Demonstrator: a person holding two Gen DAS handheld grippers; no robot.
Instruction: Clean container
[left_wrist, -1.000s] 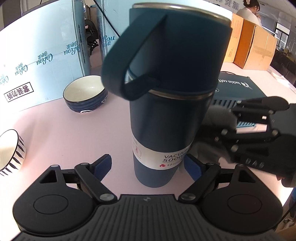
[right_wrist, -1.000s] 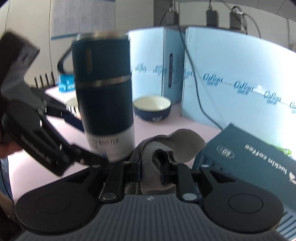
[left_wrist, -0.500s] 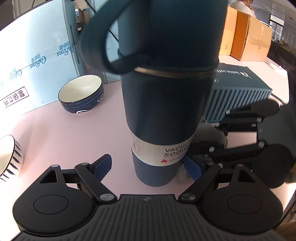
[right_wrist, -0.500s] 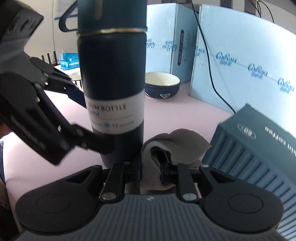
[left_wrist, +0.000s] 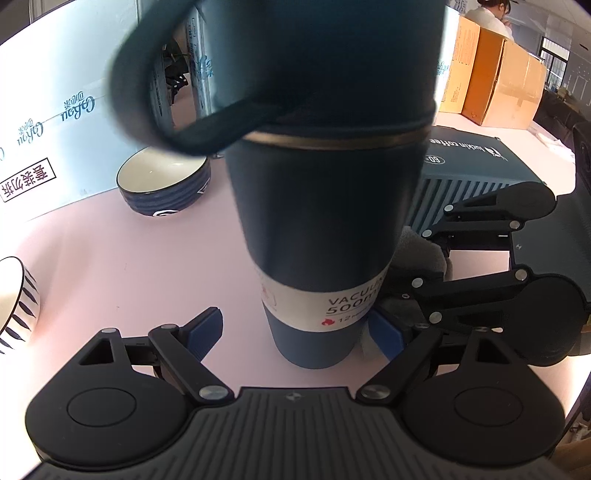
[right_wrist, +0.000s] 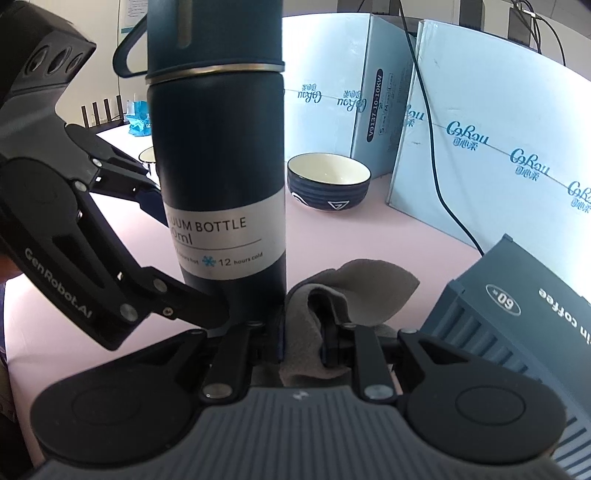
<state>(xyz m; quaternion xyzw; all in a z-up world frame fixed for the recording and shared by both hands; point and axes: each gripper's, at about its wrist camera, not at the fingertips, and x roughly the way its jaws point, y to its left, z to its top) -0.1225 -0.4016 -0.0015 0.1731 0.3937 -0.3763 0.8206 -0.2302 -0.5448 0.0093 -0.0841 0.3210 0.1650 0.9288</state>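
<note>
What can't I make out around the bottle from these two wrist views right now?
- Bottle top: cut off by the upper edge in both views.
- Left gripper contact: right pad sits against the bottle, left pad stands clear; pressure unclear.
- Cloth against the bottle: the touching point is hidden behind the right gripper.
- Striped bowl: cut by the left-wrist edge.

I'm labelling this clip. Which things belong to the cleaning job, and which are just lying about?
Job:
- bottle
- grey cloth
- left gripper
- right gripper

Lying about:
- blue bowl
- striped bowl
- coffee box
- cardboard boxes
</note>
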